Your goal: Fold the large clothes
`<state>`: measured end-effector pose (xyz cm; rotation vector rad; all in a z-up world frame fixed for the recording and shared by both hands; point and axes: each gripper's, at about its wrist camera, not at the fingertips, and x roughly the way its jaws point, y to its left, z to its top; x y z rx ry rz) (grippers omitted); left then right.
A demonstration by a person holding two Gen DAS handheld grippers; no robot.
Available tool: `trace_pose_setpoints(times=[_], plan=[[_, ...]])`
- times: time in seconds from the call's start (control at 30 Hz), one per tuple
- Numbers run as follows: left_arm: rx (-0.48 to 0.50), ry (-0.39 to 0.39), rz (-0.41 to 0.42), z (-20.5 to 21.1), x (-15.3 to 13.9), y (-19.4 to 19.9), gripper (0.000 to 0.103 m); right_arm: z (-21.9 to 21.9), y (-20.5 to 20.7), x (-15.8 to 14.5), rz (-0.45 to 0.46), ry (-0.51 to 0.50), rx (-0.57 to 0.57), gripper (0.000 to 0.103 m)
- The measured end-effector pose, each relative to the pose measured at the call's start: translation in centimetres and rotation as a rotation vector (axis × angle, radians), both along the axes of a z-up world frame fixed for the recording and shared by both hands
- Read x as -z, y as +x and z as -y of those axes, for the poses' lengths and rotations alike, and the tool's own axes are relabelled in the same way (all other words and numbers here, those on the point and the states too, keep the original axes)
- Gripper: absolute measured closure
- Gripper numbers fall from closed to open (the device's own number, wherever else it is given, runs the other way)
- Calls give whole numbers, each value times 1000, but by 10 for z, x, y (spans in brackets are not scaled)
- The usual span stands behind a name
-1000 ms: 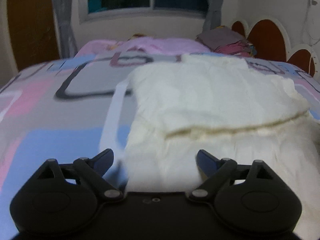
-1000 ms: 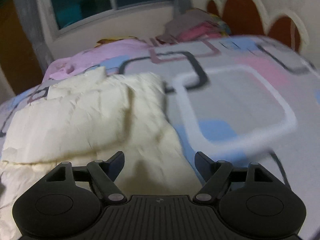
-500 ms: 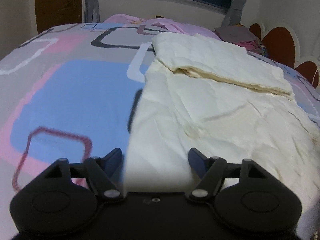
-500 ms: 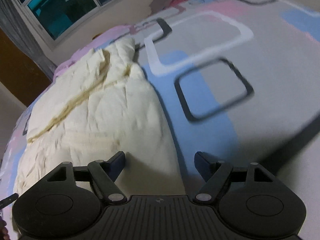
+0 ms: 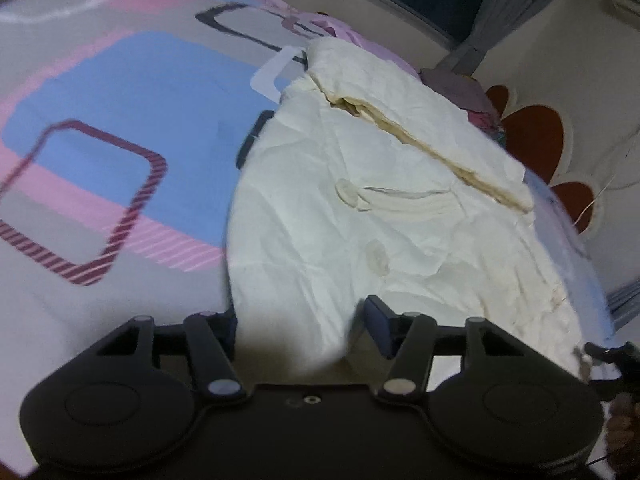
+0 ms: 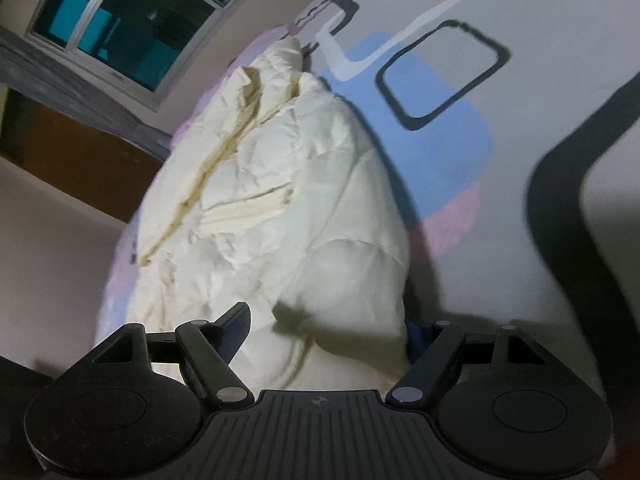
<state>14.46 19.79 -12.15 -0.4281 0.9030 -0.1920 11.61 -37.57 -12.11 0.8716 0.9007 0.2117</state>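
2 grippers, left gripper and right gripper, straddle the cream garment's near hem corners, jaws wide and empty, seemingly poised to pinch.

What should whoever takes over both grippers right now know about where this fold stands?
Left gripper: open, near hem of the cream garment lying between its fingers, not clamped.
Right gripper: open, the garment's near right corner bunched between its fingers, not clamped.
Garment lies on the patterned bedspread; its far end is already folded over, leaving a layered edge across the middle.
Left to do: probably close both grippers on the near corners, carry that edge over toward the far fold, then smooth.
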Motion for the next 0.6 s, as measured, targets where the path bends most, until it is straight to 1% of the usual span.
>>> trace_pose_setpoints(times=[0.03, 0.07, 0.1, 0.13, 0.17, 0.2, 0.27, 0.3, 0.33, 0.4, 0.43, 0.47, 0.53, 0.6], plan=[[1, -22, -1, 0, 2, 3, 53, 0, 3, 2, 2, 14, 3, 28], [-1, -39, -5, 1, 3, 6, 56, 1, 6, 6, -2, 30, 7, 47], [3, -47, -7, 2, 5, 10, 70, 2, 10, 10, -22, 51, 4, 71], [7, -44, 0, 3, 5, 12, 84, 3, 11, 12, -32, 54, 4, 72], [2, -41, 10, 3, 3, 12, 89, 2, 11, 11, -23, 39, -1, 82], [-3, -58, 37, 3, 0, 10, 94, 1, 8, 4, 6, 22, -8, 86], [-4, -72, 105, 2, -10, -1, 95, 2, -1, -12, 90, 14, -17, 88], [-9, -65, 118, 1, -12, -6, 95, 2, -5, -16, 114, 4, -18, 88], [-15, -55, 114, 1, -10, -9, 95, 3, -7, -17, 110, -15, -18, 88], [-16, -23, 68, 2, 2, -9, 95, -1, -2, -3, 43, -55, -38, 88], [-24, -15, 51, 3, 8, -8, 95, 0, 0, 5, 14, -52, -37, 88], [-41, -35, 46, 2, 11, -8, 95, 2, 0, 9, 4, -23, -21, 88], [-59, -52, 58, 2, 6, -11, 95, 7, -2, 5, 21, 14, 4, 88], [-63, -67, 88, 1, -2, -15, 95, 7, -6, -7, 66, 13, -1, 88]])
